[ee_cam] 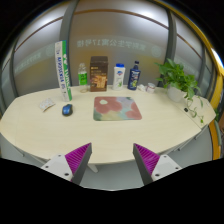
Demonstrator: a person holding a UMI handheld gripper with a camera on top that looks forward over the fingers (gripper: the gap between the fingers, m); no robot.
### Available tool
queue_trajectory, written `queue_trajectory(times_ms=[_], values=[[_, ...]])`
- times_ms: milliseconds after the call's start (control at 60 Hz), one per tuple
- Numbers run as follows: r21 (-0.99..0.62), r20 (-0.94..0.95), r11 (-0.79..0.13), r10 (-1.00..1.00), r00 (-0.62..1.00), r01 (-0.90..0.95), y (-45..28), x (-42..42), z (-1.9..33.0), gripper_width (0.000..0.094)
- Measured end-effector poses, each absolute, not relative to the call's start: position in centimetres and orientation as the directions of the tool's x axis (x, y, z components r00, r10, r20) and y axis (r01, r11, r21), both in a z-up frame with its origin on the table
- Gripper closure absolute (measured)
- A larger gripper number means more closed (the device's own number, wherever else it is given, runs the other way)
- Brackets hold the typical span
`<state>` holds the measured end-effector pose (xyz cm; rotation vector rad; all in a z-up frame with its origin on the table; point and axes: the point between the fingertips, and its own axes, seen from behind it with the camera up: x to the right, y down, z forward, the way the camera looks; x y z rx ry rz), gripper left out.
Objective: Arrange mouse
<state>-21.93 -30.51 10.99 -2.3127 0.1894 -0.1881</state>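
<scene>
A small dark blue mouse [67, 109] lies on the pale oval table [60, 130], to the left of a colourful mouse mat [117, 108] at the table's middle. My gripper [112, 158] is held back from the table's near edge, well short of both. Its two fingers with purple pads [77, 157] stand wide apart with nothing between them.
Along the table's far side stand a white-green box [62, 70], a white bottle [82, 78], a brown box [98, 74], a white tub [119, 76] and a blue bottle [134, 74]. A potted plant [180, 76] stands far right. A white object [46, 103] lies left of the mouse.
</scene>
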Motion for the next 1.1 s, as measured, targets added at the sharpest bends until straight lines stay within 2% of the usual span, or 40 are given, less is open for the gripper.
queue_trajectory(times_ms=[167, 250, 500, 667, 750, 1000, 1050, 1100], values=[[-0.721, -0.001, -0.691, -0.078, 0.997, -0.055, -24.0, -32.3, 6.4, 0.0079], [-0.741, -0.017, -0.671, -0.014, 1.0, -0.022, -18.9, -36.3, 5.4, 0.0079], [-0.771, 0.019, -0.634, 0.086, 0.996, 0.07, -5.0, -41.3, 1.9, 0.0097], [-0.744, 0.008, -0.664, 0.096, 0.995, 0.07, -0.8, -41.6, -1.1, 0.0266], [-0.742, 0.009, -0.666, 0.1, 0.995, 0.074, -0.1, -41.2, -1.5, 0.0407], [-0.74, 0.024, -0.661, 0.16, 0.987, 0.125, -0.3, -41.6, -1.3, 0.0569], [-0.755, 0.013, -0.645, 0.17, 0.985, 0.122, -0.5, -42.0, 0.1, 0.0568], [-0.784, 0.01, -0.609, 0.184, 0.983, 0.122, -0.8, -42.3, 2.9, 0.0568]])
